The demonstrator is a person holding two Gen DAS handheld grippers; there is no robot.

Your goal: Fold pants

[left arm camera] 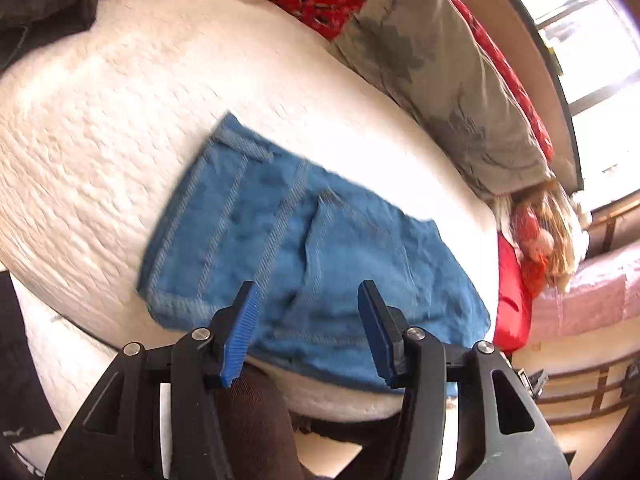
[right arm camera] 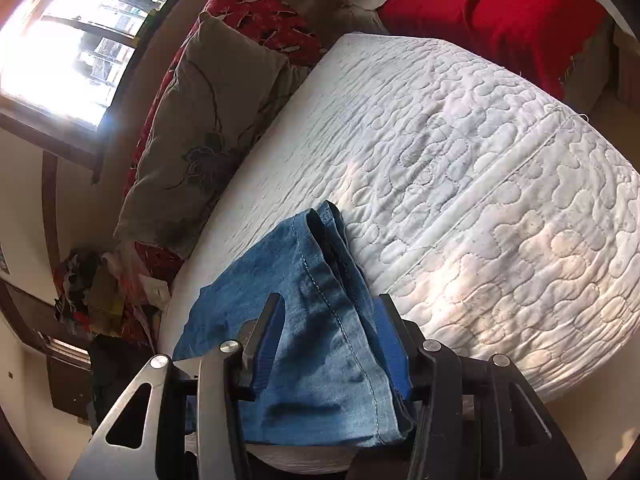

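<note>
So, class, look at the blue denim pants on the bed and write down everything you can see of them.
The pants are blue denim with lighter stitched seams and a hem, folded into a compact bundle of layers. They lie flat near the edge of the white quilted mattress, touching only it. The left gripper hovers open above them; the right gripper has fabric between its blue pads, but whether they press is unclear.

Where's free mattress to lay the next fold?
Bare quilted mattress stretches from the folded denim pants to the red blanket. Crowded along the grey floral pillow and at the near edge, where the pants lie.
</note>
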